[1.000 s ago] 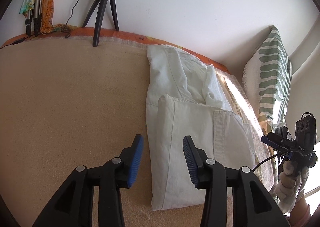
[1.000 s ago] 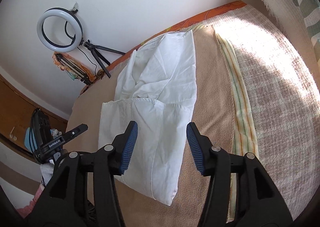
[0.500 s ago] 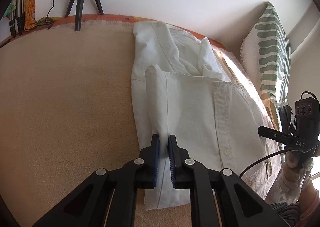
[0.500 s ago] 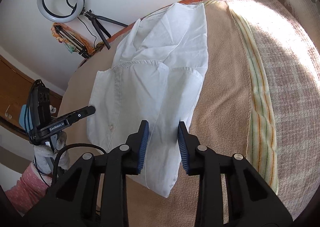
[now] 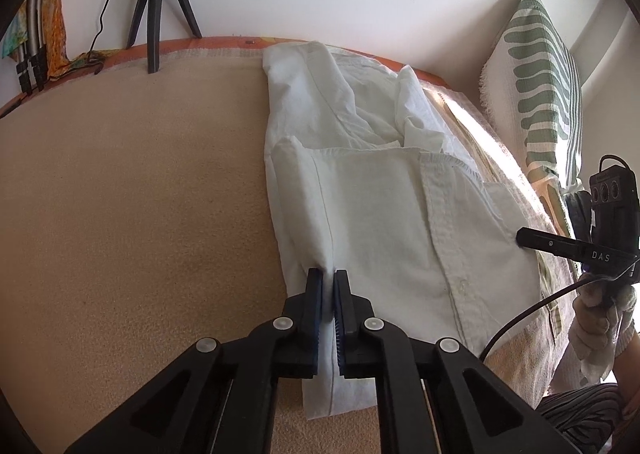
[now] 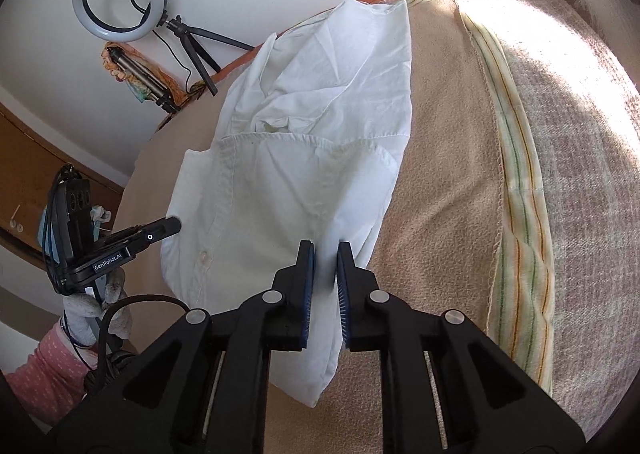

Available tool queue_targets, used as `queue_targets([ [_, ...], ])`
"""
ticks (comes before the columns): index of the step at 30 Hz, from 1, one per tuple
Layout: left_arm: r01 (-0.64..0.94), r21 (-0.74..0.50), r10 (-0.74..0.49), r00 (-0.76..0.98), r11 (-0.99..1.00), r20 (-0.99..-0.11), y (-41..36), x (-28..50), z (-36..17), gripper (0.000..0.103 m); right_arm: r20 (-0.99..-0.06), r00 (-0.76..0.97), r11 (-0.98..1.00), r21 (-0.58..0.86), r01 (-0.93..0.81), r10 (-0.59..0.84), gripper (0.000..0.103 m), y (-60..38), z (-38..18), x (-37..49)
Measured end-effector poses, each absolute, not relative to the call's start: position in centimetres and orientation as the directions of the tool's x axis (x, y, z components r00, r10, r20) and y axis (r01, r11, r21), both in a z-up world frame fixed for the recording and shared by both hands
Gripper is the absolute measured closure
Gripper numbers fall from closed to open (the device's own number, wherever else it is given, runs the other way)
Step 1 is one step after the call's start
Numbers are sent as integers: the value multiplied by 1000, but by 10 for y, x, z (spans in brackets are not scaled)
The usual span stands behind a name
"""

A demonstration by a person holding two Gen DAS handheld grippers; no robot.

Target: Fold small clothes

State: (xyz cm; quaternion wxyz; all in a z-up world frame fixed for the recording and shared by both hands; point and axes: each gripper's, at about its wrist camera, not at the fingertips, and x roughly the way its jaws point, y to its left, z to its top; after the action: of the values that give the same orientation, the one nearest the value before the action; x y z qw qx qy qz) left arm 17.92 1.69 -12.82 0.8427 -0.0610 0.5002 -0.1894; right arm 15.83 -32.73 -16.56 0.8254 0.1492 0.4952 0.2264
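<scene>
One white shirt (image 5: 384, 222), pinched by two grippers: left gripper (image 5: 328, 280), right gripper (image 6: 325, 254)

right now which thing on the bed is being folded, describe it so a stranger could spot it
On the tan blanket covering the bed, look left of the striped cloth. The white shirt lies there, its near half already folded over. It is the only plain white garment, pinched by the left gripper and right gripper.
</scene>
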Motion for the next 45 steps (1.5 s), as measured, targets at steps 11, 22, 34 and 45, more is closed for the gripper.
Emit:
queue_targets([
  [11, 256, -272, -363, 445, 928, -819, 18, 175, -126, 98, -631, 404, 744, 617, -256, 663, 94, -334, -168, 173],
  [22, 243, -208, -303, 475, 947, -826, 20, 178, -126, 80, -762, 439, 878, 436, -195, 476, 72, -340, -178, 182],
  [34, 231, -236, -329, 595, 944, -734, 53, 226, -71, 74, -622, 592, 846, 483, -226, 513, 64, -374, -108, 185],
  [45, 192, -438, -473, 476, 878, -741, 49, 329, -110, 55, -641, 563, 838, 508, -198, 522, 61, -371, -115, 262],
])
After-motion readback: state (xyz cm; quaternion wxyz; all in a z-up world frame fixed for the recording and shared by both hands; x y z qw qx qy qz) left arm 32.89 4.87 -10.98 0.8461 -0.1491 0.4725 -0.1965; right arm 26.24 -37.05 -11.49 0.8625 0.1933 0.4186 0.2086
